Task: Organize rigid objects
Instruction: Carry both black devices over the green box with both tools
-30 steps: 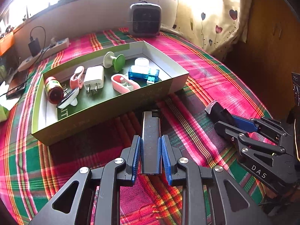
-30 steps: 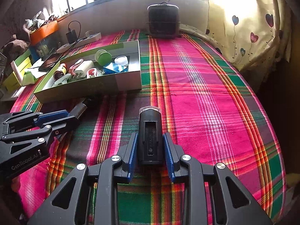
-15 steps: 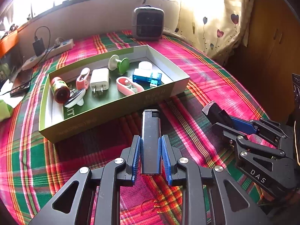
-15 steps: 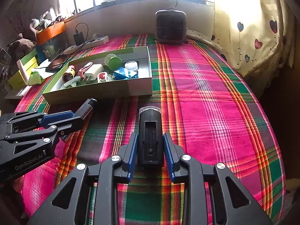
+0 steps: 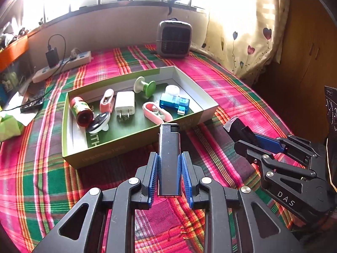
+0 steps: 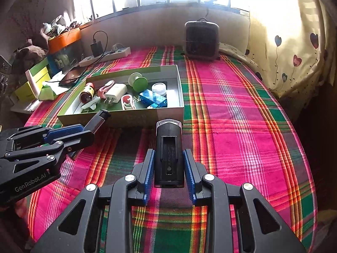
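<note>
The left hand-held gripper points forward and slightly down toward the near wall of the green box, its blue pads clamped on a slim dark lighter that sticks out ahead of the fingers, tip reaching just over the box's near rim in the left wrist view. The right hand-held gripper is held level beside it, to the right and well apart, clamped on a stubby black device with a clear cap; from the left wrist view that gripper angles inward toward the box's right corner. Both are raised above the plaid cloth (whether it covers a bed or a tabletop cannot be told). In the box lie a white charger, a blue USB stick, a red-capped bottle, a green-and-white spool and pink clips.
</note>
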Demonstrator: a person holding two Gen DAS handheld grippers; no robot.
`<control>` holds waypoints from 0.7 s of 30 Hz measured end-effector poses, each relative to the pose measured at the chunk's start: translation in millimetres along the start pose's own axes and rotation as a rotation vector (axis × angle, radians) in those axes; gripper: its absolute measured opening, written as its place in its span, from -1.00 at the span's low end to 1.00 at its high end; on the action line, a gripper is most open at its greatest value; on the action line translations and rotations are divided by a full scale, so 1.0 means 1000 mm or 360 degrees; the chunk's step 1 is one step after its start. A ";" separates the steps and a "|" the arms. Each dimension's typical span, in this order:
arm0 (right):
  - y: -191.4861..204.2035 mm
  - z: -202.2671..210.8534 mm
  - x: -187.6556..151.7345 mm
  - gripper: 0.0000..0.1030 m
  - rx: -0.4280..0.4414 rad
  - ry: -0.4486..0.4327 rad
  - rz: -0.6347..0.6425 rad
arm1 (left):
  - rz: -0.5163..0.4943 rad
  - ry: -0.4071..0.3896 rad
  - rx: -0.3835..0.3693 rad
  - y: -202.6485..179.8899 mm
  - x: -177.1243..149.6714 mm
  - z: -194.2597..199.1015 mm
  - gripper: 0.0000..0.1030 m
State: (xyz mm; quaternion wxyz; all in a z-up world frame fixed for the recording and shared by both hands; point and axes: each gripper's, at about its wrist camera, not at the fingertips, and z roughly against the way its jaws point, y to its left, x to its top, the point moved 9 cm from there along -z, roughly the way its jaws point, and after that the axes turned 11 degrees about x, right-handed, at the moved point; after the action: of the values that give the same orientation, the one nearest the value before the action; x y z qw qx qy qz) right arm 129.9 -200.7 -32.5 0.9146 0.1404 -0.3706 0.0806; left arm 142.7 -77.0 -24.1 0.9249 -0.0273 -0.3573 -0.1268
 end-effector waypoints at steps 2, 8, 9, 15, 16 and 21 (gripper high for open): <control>0.001 0.000 0.005 -0.44 0.0002 -0.0007 0.0007 | 0.0002 -0.0012 0.0008 0.003 0.003 0.001 -0.57; 0.004 -0.003 0.018 -0.44 0.0026 -0.0018 0.0025 | 0.0029 -0.0026 0.0016 0.011 0.013 0.002 -0.57; 0.004 -0.003 0.021 -0.44 0.0031 -0.0020 0.0030 | 0.0037 -0.0028 0.0019 0.013 0.015 0.001 -0.57; 0.007 -0.010 0.035 -0.44 0.0046 -0.0022 0.0049 | 0.0064 -0.0043 0.0045 0.026 0.025 -0.001 -0.57; 0.008 -0.011 0.037 -0.44 0.0048 -0.0022 0.0052 | 0.0070 -0.0045 0.0049 0.028 0.026 -0.001 -0.57; 0.010 -0.017 0.047 -0.44 0.0049 -0.0029 0.0074 | 0.0094 -0.0047 0.0066 0.037 0.034 -0.007 -0.57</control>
State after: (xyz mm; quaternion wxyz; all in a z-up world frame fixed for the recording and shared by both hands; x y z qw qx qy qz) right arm 172.1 -184.0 -8.9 0.9068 0.1466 -0.3808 0.1062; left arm 180.7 -49.4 -5.0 0.9233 -0.0207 -0.3725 -0.0916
